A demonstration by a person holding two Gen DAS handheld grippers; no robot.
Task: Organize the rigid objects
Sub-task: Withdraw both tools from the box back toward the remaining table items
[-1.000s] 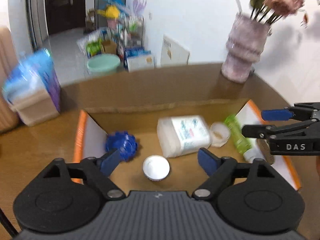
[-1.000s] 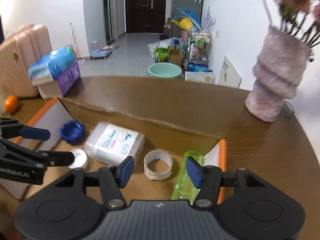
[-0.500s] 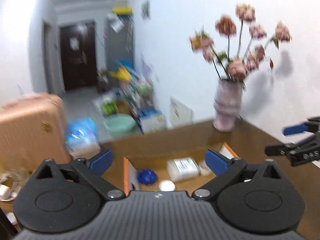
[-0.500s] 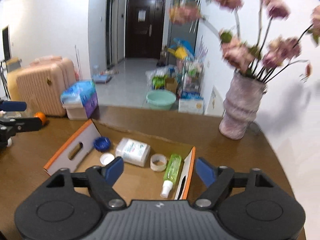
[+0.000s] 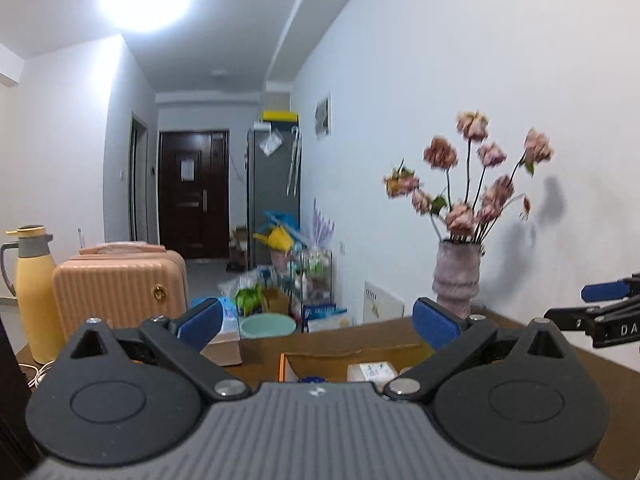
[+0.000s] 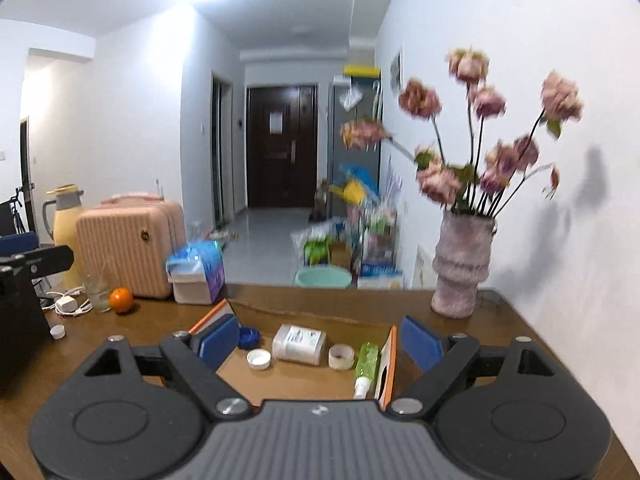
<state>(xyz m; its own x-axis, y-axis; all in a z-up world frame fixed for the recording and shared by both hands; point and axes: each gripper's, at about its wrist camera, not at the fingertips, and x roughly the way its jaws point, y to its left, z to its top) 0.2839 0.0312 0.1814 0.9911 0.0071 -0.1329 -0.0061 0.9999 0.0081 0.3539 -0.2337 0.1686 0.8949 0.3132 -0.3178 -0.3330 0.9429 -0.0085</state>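
An open cardboard box (image 6: 390, 360) with orange flaps lies on the brown table. In it are a white rectangular container (image 6: 299, 342), a blue ridged lid (image 6: 249, 336), a white cap (image 6: 259, 359), a tape roll (image 6: 341, 356) and a green bottle (image 6: 366, 364). My right gripper (image 6: 320, 342) is open and empty, held high above the near side of the box. My left gripper (image 5: 318, 322) is open and empty, also raised; its view shows only the box's far part (image 5: 288, 360) and the container (image 5: 370, 370). Each gripper appears at the edge of the other's view.
A purple vase with pink flowers (image 6: 462, 272) stands at the table's back right. At the back left are a tissue pack on a box (image 6: 196, 276), an orange (image 6: 121, 300), a glass (image 6: 96, 290), a charger with cable (image 6: 66, 304), a small white cap (image 6: 57, 332), a yellow thermos (image 5: 34, 292) and a pink suitcase (image 6: 132, 248).
Both grippers have pulled up and back from inside the box and opened wider. The box objects now look small and low in both views.
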